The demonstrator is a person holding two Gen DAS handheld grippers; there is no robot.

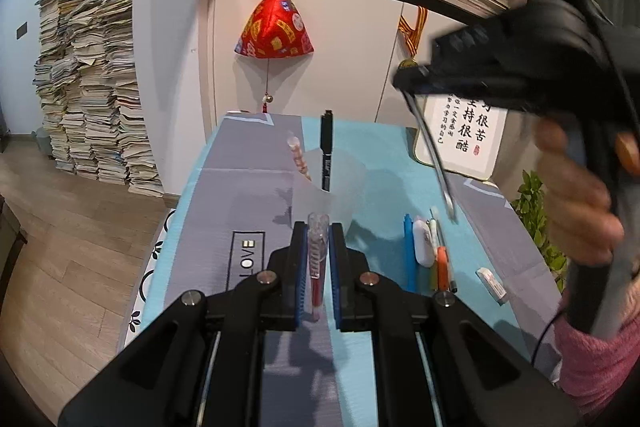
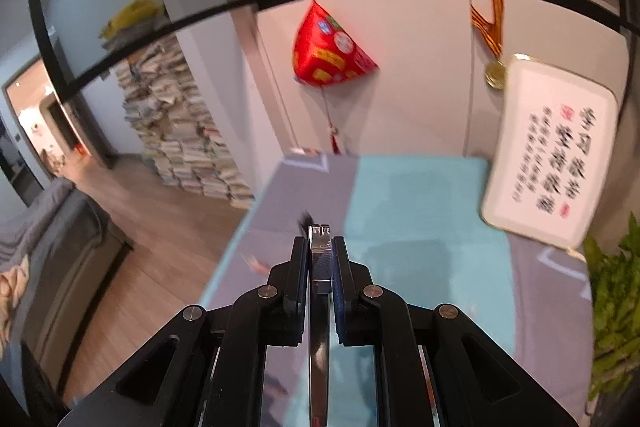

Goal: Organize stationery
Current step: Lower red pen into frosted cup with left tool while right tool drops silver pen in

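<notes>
We held a clear red-cored pen pinched in the left claw, its length running straight forward between the jaws. The right claw pinched a silvery pen (blurred), hanging tip-down over the desk.

Far table centre: a translucent cup holding a black marker and a patterned pen stands in the way.
Right of table: a row of pens and an eraser lie there.
Far right edge: a framed calligraphy board leans beside a plant.
Left strip: bare tablecloth, open to pass.
</notes>
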